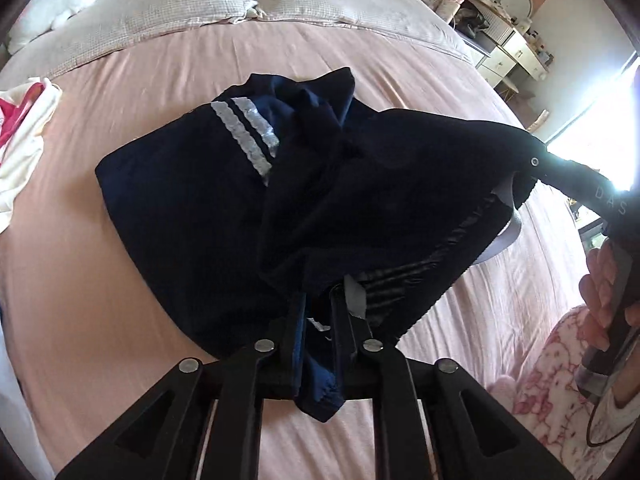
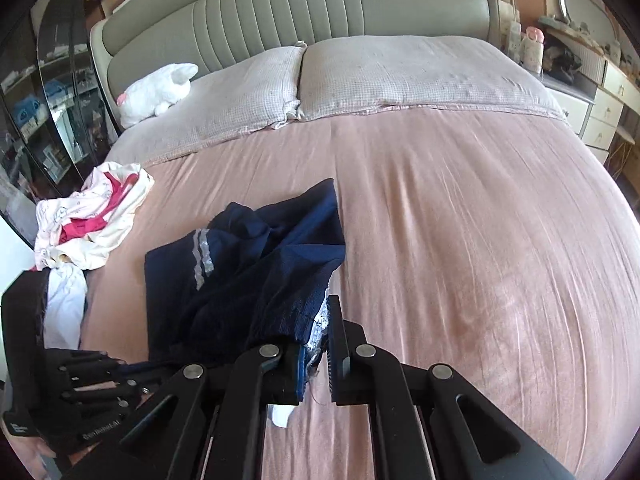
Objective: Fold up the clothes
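Note:
A navy garment with two silvery stripes lies crumpled on the pink bed sheet. My left gripper stands slightly open at its near edge; the blue hem lies loosely between the fingers and droops below them. My right gripper is shut on a corner of the same garment. In the left wrist view that corner hangs lifted off the bed from the right gripper, the cloth sloping down to the left. A person's hand holds its handle.
A heap of white and pink clothes lies at the bed's left edge. Two pillows and a white plush toy sit by the headboard. A dresser stands to the right. Bare pink sheet spreads on the right.

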A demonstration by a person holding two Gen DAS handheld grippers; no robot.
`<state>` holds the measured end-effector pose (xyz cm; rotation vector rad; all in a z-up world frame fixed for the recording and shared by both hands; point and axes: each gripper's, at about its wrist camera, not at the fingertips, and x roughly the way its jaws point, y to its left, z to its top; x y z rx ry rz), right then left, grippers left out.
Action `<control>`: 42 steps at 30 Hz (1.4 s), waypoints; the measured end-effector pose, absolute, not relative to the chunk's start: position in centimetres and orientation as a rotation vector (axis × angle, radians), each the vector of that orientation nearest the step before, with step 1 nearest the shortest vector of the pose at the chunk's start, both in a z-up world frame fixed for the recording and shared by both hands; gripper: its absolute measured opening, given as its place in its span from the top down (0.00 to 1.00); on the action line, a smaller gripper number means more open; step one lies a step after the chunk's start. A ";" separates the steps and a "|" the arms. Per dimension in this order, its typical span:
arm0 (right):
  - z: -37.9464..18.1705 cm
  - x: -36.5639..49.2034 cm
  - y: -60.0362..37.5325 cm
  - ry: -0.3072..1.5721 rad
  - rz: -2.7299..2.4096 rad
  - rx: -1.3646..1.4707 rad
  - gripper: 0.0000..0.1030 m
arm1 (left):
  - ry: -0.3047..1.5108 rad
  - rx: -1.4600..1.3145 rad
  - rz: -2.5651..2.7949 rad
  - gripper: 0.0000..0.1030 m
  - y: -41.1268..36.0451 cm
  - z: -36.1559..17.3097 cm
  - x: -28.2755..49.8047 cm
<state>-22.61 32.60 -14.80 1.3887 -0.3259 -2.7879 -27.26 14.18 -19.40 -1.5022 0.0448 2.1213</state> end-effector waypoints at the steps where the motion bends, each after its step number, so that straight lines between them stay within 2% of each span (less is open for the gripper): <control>1: -14.5 -22.6 32.2 -0.328 -2.790 1.370 0.95 | 0.029 -1.494 2.138 0.66 14.3 -19.3 -27.0; 2: -14.2 -22.4 32.0 -0.316 -2.797 1.348 0.95 | 0.011 -1.488 2.153 0.57 14.4 -19.3 -26.8; 3: -13.9 -22.3 31.9 -0.308 -2.801 1.326 0.95 | -0.007 -1.481 2.168 0.43 14.5 -19.2 -26.6; 5: -12.9 -22.2 31.5 -0.317 -2.799 1.272 0.95 | -0.011 -1.478 2.208 0.42 15.0 -19.2 -26.3; 8: -11.7 -21.6 31.9 -0.359 -2.808 1.169 0.95 | 0.196 -1.462 2.336 0.42 16.5 -19.5 -25.8; 9: -11.2 -21.4 32.0 -0.356 -2.822 1.144 0.95 | 0.240 -1.460 2.354 0.47 16.8 -19.7 -25.7; 10: -11.0 -21.2 32.1 -0.340 -2.838 1.133 0.95 | 0.276 -1.469 2.361 0.71 16.8 -19.9 -25.7; 12: -10.7 -21.0 32.6 -0.313 -2.874 1.131 0.95 | 0.335 -1.501 2.358 0.96 16.6 -20.2 -25.8; 15: -10.6 -20.7 34.2 -0.344 -2.909 1.160 0.95 | 0.315 -1.472 2.422 0.97 14.6 -18.1 -25.8; 17: -10.0 -20.2 35.4 -0.373 -2.929 1.175 0.95 | 0.282 -1.374 2.484 0.97 13.0 -13.8 -25.4; 23: -3.7 -17.0 33.5 -0.037 -2.973 1.039 0.95 | 0.168 -0.984 2.625 0.97 9.6 1.2 -23.1; 28: 5.3 -15.2 33.1 0.045 -3.018 0.809 0.94 | 0.189 -0.728 2.686 0.97 8.7 10.2 -22.6; 30: 6.4 -16.3 33.0 0.088 -2.999 0.819 0.94 | 0.219 -0.749 2.683 0.97 8.9 10.3 -24.4; 33: 5.0 -20.2 32.9 0.103 -2.943 0.956 0.94 | 0.250 -0.861 2.663 0.97 9.3 6.9 -28.1; 36: 2.4 -24.4 33.3 0.011 -2.874 1.094 0.94 | 0.279 -0.943 2.659 0.97 9.6 4.1 -30.5; 39: 3.3 -26.3 33.6 -0.082 -2.884 1.022 0.94 | 0.269 -0.903 2.682 0.97 9.0 4.9 -30.8; 42: 5.9 -25.8 32.9 -0.058 -2.945 0.871 0.94 | 0.289 -0.835 2.687 0.96 8.6 6.9 -29.9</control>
